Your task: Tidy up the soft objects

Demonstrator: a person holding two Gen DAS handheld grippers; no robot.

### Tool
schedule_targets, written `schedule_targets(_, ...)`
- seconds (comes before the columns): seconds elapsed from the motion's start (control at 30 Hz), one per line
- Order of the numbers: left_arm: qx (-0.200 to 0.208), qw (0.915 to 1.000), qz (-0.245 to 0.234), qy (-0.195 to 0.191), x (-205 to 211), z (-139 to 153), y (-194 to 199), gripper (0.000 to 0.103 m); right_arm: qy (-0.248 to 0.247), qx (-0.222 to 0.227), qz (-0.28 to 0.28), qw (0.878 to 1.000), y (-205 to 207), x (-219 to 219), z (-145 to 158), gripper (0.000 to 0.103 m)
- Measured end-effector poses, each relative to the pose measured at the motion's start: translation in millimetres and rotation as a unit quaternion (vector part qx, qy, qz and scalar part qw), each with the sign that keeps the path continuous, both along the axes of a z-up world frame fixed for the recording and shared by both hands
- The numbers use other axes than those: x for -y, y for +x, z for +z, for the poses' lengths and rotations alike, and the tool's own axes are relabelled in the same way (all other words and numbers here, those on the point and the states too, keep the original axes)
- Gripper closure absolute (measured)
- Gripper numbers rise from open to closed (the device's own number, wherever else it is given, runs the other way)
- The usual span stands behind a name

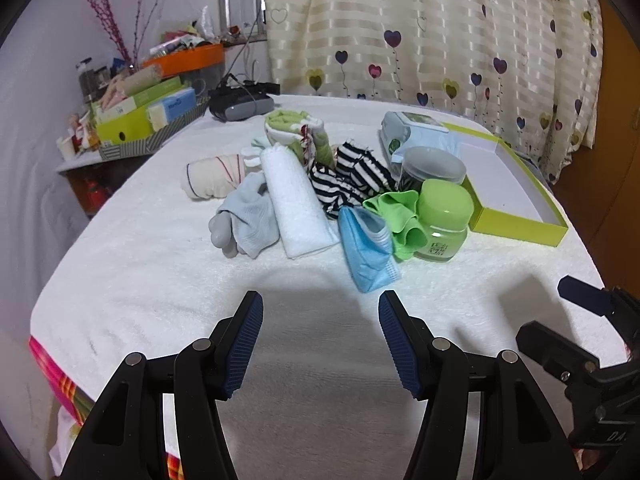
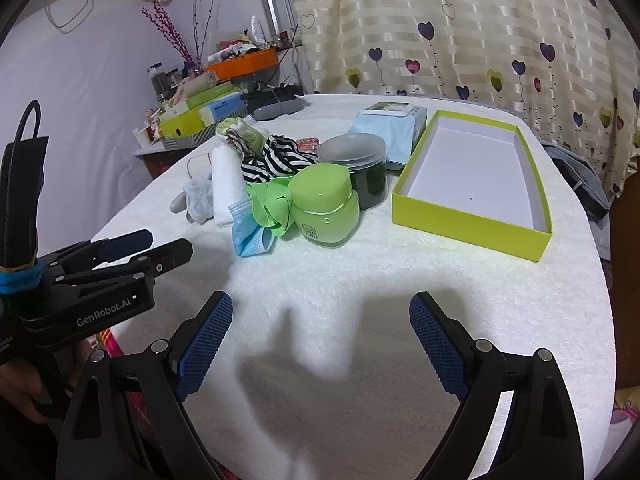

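Grippers — left (image 1: 321,344), right (image 2: 321,346) — gaped wide, holding nothing. Only the right view showed the whole box (image 2: 468,216), mid-right; the left view alone showed the rolled sock (image 1: 212,178), centre-left.

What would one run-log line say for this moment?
left gripper: open, empty | right gripper: open, empty | soft pile incl. blue mask: untouched | green box: empty

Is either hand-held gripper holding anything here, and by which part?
Nothing is held. The left hand-held gripper and right hand-held gripper both hang open above the white towel.
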State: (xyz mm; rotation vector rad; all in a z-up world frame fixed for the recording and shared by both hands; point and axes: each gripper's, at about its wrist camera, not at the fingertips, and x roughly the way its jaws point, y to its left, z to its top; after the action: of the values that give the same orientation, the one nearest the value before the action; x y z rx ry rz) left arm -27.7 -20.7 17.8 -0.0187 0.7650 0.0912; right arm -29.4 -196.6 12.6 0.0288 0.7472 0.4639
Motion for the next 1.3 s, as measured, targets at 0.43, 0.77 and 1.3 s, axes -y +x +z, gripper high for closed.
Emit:
schedule_targets(0.43,0.003,0.9996,0.028,0.000,12.6,18.3,-16.0,0.043,0.012,0.010,0.039,0.999,-2.6,8.8,3.7,0.012)
schedule_targets(0.77,0.001,0.9992,0.039,-0.005,5.9,21.4,-15.7,0.043,0.009,0.014,0.047,0.999,-3.5,4.7,7.3,0.012)
schedule_targets(1.3,0.011,0.9989,0.043,-0.015,8.2,30.9,-17.0,0.043,0.011,0.023,0.064,0.998,-9.2,2.6,16.2,0.012)
